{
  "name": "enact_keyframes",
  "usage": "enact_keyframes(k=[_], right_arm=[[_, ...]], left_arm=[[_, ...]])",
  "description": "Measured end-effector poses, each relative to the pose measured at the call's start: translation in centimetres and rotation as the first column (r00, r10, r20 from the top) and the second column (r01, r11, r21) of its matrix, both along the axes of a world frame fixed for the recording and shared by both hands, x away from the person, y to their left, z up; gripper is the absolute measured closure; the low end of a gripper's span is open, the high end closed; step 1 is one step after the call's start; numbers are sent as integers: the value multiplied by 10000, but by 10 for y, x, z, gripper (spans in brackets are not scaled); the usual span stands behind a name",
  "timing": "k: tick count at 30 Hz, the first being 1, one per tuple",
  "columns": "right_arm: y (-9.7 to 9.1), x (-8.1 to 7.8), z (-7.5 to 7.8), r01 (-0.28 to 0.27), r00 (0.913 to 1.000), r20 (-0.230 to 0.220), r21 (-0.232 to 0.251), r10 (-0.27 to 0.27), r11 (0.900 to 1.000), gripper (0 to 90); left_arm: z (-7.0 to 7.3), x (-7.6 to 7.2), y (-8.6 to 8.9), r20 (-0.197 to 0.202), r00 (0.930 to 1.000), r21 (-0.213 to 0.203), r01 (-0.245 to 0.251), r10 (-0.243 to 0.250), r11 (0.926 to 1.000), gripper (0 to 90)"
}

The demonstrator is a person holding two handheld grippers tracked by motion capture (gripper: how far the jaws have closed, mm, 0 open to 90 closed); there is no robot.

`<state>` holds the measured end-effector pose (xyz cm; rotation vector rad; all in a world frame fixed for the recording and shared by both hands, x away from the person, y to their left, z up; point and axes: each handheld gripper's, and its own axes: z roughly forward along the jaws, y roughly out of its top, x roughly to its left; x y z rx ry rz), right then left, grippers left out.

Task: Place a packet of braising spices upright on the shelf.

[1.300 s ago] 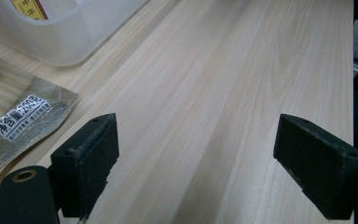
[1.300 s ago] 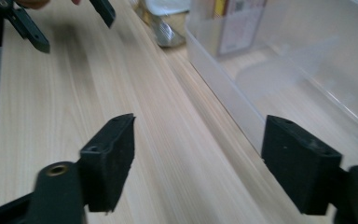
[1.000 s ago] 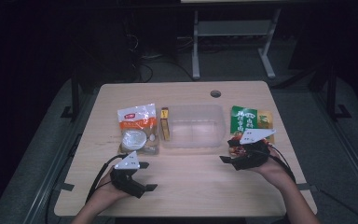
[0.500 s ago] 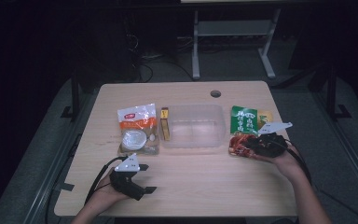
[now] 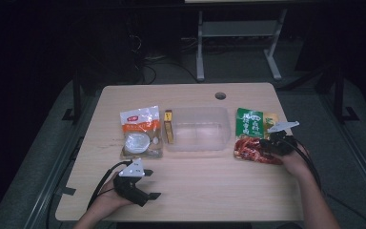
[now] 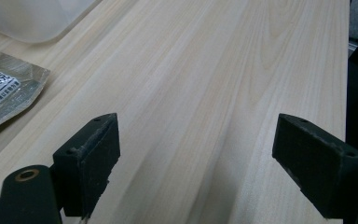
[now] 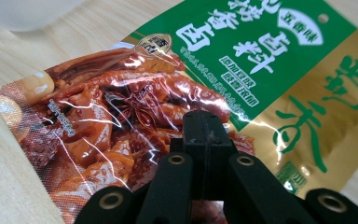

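A green and red food packet (image 5: 250, 129) lies flat at the table's right, and in the right gripper view its label (image 7: 242, 51) runs from the middle to the top right. My right gripper (image 5: 263, 145) rests low over the packet's red lower half. Its jaws (image 7: 205, 123) have just closed and stand shut pad to pad, with nothing seen between them. My left gripper (image 5: 151, 185) sits near the front left of the table with its jaws wide open (image 6: 196, 135) over bare wood.
A clear plastic container (image 5: 198, 128) stands mid-table, its corner showing (image 6: 32, 18) ahead of the left gripper. A slim yellow box (image 5: 170, 126) and a white and orange packet (image 5: 140, 131) lie to its left. The table (image 5: 209, 191) has a cable hole (image 5: 220, 95) at the back.
My right gripper has moved rightward and lower over the green and red packet, and its jaws have closed. The left gripper has stayed put.
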<state>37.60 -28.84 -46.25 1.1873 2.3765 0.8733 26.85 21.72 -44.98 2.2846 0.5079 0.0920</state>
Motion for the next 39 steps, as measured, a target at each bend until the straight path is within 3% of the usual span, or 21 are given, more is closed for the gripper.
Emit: enact_keyframes(k=[3,5,10,16,22,27,30,31,35,39], right_arm=[[-1,4,0,134,9981,-608,279,-117,9995,900],[3,3,0,-28,9986,-530,-148,20,9999,900],[11,-3,3,-271,9975,-665,-638,228,9976,900],[17,-17,5,-819,9933,-870,-599,765,9948,900],[26,-24,6,-1169,9894,-966,-845,1086,9895,900],[29,-25,7,-1404,9885,-747,-1300,1315,9815,900],[28,-24,9,-1337,9901,-626,-1571,1253,9785,900],[21,-18,12,-864,9961,-346,-1665,817,9823,900],[7,-3,15,-176,9996,180,-1626,208,9865,900],[3,13,11,-28,9998,165,-1687,57,9857,900]], left_arm=[[-1,0,-2,-57,10000,76,29,-28,10000,145],[-1,-1,-3,-47,10000,117,75,-75,9999,145],[0,-3,-2,-37,10000,116,41,-41,9999,145],[0,-2,-2,-30,10000,73,62,-62,10000,145],[0,-3,-2,-52,10000,92,57,-56,9999,145],[0,-3,-2,-20,9999,126,98,-98,9999,145],[0,-2,-1,-19,10000,108,98,-98,9999,145],[0,-2,-1,-33,10000,93,73,-73,9999,145],[-1,-1,-2,-74,10000,103,52,-51,9999,145],[-2,-2,-3,-89,9999,154,87,-86,9998,145]])
